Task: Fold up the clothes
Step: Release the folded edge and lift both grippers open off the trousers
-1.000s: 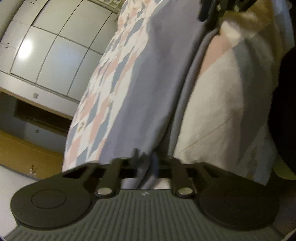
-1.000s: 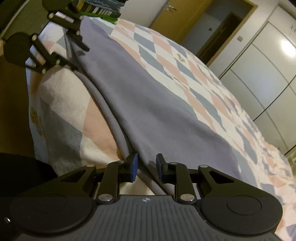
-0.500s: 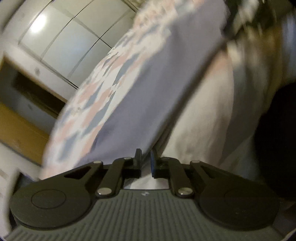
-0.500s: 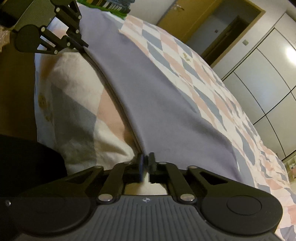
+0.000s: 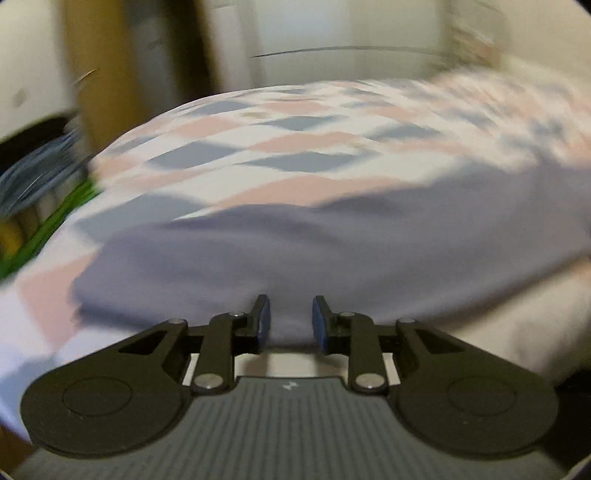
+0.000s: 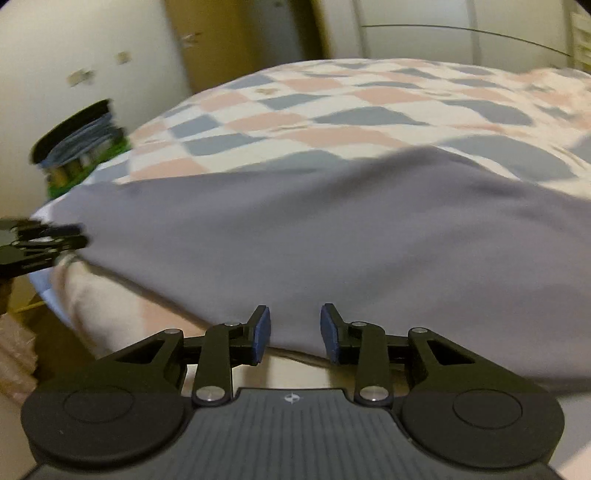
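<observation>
**Both grippers open at the near edge of the grey cloth**

The left gripper has its jaws spread apart with nothing between them; its blue pads sit at the near hem of the grey cloth, which shows in the gap. The right gripper is likewise spread and empty, poised at the same hem further along.

The cloth lies flat on the checked bedspread, stretching away ahead of both grippers and out to either side. Its far edge runs across the bedspread, and beyond that the pink, blue and white checks lie bare up to the far side of the bed. Just below the hem, the bedspread drops over the bed's near edge.

In the right view the left gripper shows far to the left, cut off by the frame, at the cloth's left corner; whether it touches is unclear.

Both views are blurred. Ahead and to the left, a stack of blue, green and dark items sits off the bed's corner, too smeared to identify. Cupboard doors stand beyond the bed.
</observation>
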Demonstrator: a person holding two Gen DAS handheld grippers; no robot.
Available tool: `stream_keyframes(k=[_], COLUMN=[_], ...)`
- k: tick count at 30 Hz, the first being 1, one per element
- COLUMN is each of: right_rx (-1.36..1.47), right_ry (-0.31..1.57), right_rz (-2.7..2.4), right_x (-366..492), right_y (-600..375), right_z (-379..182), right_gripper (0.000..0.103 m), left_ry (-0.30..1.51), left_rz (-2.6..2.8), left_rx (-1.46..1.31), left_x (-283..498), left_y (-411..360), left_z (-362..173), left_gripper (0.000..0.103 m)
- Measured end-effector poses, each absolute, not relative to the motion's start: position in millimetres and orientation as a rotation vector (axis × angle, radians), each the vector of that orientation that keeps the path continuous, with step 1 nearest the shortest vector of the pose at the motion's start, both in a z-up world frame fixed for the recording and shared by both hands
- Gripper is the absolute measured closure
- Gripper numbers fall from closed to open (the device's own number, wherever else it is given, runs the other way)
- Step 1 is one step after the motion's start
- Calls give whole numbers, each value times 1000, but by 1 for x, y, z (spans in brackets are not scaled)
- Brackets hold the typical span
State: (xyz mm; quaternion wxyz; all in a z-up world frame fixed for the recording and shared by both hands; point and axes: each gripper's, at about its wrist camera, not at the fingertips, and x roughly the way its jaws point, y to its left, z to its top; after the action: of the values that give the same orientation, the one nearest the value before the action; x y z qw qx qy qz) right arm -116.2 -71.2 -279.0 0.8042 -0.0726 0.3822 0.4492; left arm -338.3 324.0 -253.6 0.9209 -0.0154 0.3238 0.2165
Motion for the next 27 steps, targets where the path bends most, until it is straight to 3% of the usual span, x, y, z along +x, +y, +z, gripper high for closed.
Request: stream_keyframes(k=[3,7,11,13,15,18,22,27], right_rx=[-125,-113,-211,-171,-146,-156,-127,-125], right_ry=[794,751,827,838,838,793,756,741], right_rz=[927,1010,951,950,953,971,1005,1031], right_x=[-112,-119,-116,-115,-116,-124,-135,-152], right_y=[-83,-78,-67,-75,-82,-82,-82,-88], right_z=[-267,-259,-280,-277,-273,-258,-238,-221], right_gripper=[68,68,72,72,68,65,59,53], left_ry=[622,692,741,765,780,777,747,710], left_rz=[474,388,460,496,517,522,514,504], left_rx=[-134,-135,-101,-83,-63,-31,-35,-41], left_x=[-346,-329,-326,-325,-324,-327,-342,-362], left_y=[336,319,297,287,276,258,237,211], left_z=[-238,-249,-239,-234,-228,-217,-202,-183], left_gripper=[87,77,77,63,57,56,44,39])
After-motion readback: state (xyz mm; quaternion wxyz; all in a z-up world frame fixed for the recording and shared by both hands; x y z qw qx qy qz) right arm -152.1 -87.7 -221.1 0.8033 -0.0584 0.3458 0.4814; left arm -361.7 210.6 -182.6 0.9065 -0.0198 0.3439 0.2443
